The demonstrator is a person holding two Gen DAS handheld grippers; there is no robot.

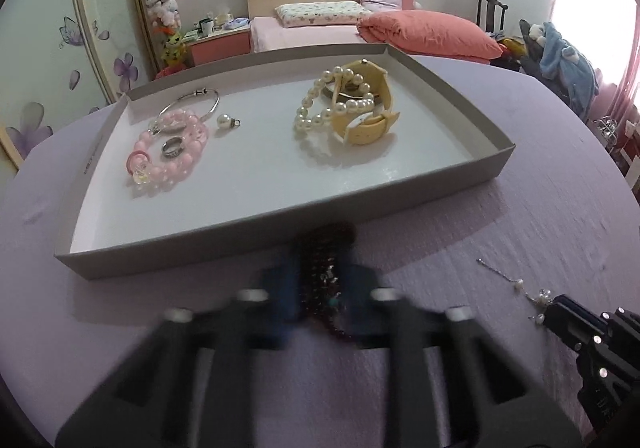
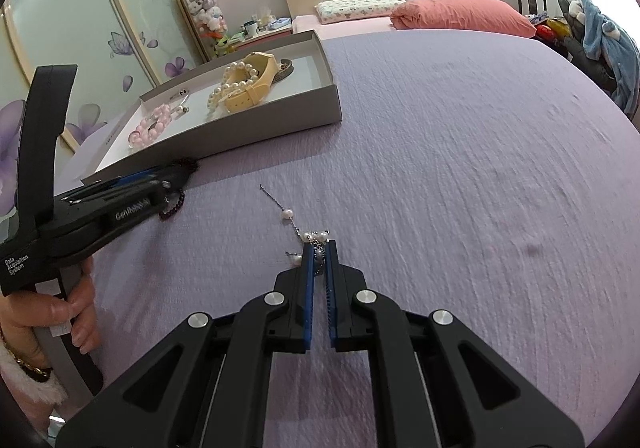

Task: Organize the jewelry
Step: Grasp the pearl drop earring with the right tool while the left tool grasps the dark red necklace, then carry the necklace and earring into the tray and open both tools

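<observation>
The left gripper (image 1: 320,288) is clamped on a dark beaded bracelet (image 1: 326,264) just before the grey tray (image 1: 452,172). The right gripper (image 2: 319,260), jaws nearly closed, pinches a pearl chain necklace (image 2: 286,214) lying on the purple cloth (image 2: 460,168). Both pieces look light, limp and snag-prone; grip bunched beads, not thin chain

The surface (image 2: 460,136) is covered in lilac cloth, matt and finely ribbed. The tray (image 1: 280,236) appears to be grey cardboard with a smooth white lining of slight sheen. Glossy pearl beads (image 1: 316,116) and a matt cream strap (image 1: 368,128) are noted. The right hand-held gripper (image 2: 319,248) is seen in matt black plastic with blue ridged pads (image 2: 307,280) and bright metal pins.
</observation>
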